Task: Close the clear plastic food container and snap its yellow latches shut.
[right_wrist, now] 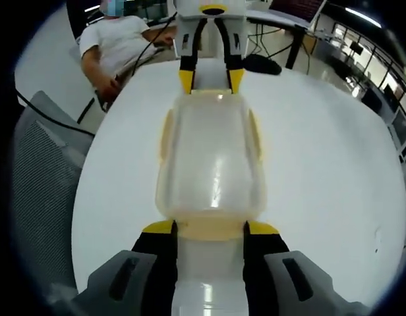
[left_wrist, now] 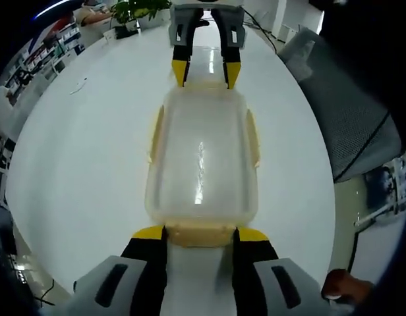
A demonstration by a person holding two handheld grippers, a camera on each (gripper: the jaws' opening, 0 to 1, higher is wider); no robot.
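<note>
The clear plastic container (left_wrist: 202,158) lies on the white table (left_wrist: 78,164) with its lid on top. Pale yellow latches (left_wrist: 155,135) run along its long sides and short ends. My left gripper (left_wrist: 200,234) stands open at the near short end, its yellow-tipped jaws on either side of that end latch (left_wrist: 200,235). The right gripper (left_wrist: 206,72) faces it at the far end. In the right gripper view the same container (right_wrist: 211,158) stretches away from my open right gripper (right_wrist: 211,228), which straddles an end latch (right_wrist: 211,227). The left gripper (right_wrist: 210,80) sits opposite.
A grey mesh chair (left_wrist: 351,112) stands beside the table, also seen as the chair (right_wrist: 45,178) in the right gripper view. A person in a white shirt (right_wrist: 117,43) sits at the far edge. A potted plant (left_wrist: 140,10) and cables lie at the table's far side.
</note>
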